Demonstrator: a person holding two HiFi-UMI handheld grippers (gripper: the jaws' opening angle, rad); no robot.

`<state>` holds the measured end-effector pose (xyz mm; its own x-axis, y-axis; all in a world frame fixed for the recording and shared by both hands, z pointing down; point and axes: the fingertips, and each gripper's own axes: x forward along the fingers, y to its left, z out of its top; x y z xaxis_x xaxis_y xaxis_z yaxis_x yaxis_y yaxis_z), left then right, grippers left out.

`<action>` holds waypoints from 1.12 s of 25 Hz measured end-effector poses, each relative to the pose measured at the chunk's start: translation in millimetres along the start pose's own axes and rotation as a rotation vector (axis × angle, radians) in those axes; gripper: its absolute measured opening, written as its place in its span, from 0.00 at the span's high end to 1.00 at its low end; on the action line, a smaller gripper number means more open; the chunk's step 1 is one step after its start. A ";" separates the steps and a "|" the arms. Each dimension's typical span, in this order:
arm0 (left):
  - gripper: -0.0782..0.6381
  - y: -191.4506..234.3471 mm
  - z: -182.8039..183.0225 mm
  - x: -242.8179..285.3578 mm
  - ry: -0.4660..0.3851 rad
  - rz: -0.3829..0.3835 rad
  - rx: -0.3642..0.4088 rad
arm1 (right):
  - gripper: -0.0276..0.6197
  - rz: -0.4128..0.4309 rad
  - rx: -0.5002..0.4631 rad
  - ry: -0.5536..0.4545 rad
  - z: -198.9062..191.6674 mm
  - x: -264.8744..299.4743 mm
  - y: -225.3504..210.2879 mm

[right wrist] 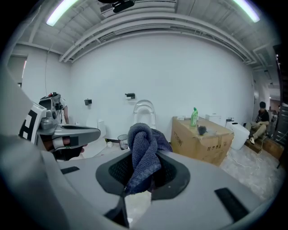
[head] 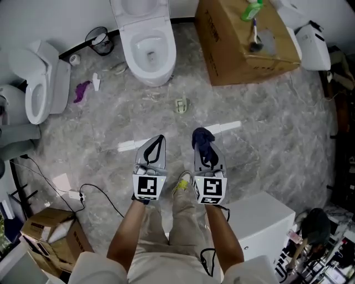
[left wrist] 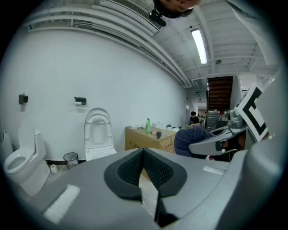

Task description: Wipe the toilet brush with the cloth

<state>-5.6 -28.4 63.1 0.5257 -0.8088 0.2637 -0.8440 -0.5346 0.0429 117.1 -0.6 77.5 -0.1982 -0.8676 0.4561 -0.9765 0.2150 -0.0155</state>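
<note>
1. While both tools hang side by side over the grey marbled floor point(head: 266, 138), the right gripper point(head: 204, 136) is clenched on the cloth point(right wrist: 144, 143). Cloth: dark blue, knit, bunched btwn the jaws, w/ a fold standing up past the tips.
2. Left gripper point(head: 160, 138): jaws pressed together, nothing btwn them. It sits just beside the right gripper, not touching it.
3. Toilet brush point(head: 255, 41): lying on top of the cardboard box point(head: 233, 61), ahead and to the right, well apart from both grippers. Dark head, w/ the handle running toward the far end of the box.
4. Green bottle point(head: 252, 10): on the same box top, nr the brush handle. Upright per the right gripper view.
5. Toilet point(head: 148, 44): white, lid raised, straight ahead against the wall, left of the box.
6. Second toilet point(head: 39, 83): white, far left.
7. Waste bin point(head: 100, 40): small, dark, btwn the two toilets at the wall.
8. Purple item point(head: 82, 91): on the floor nr the second toilet; kind cannot be told.
9. White cabinet point(head: 260, 222): close at the person's right.
10. Small carton point(head: 50, 233): open, at lower left, w/ a cable trailing on the floor beside it.
</note>
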 end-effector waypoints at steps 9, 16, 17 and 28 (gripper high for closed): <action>0.89 2.5 135.3 -9.4 -0.111 0.002 0.031 | 0.81 -0.050 -0.007 -0.110 120.6 -43.2 -12.0; 0.89 4.5 223.1 -32.9 -0.189 0.018 0.000 | 0.81 -0.063 -0.022 -0.230 212.0 -80.3 -15.1; 0.89 4.3 234.5 -34.6 -0.205 0.015 0.008 | 0.81 -0.069 -0.029 -0.252 224.5 -85.1 -16.1; 0.89 9.7 355.2 -35.5 -0.384 0.018 0.116 | 0.81 -0.063 -0.070 -0.395 326.0 -107.6 -28.0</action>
<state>5.3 -92.0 -288.0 0.5313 -0.8391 -0.1168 -0.8472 -0.5261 -0.0738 138.2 -59.5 -261.2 -0.1688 -0.9827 0.0768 -0.9824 0.1740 0.0681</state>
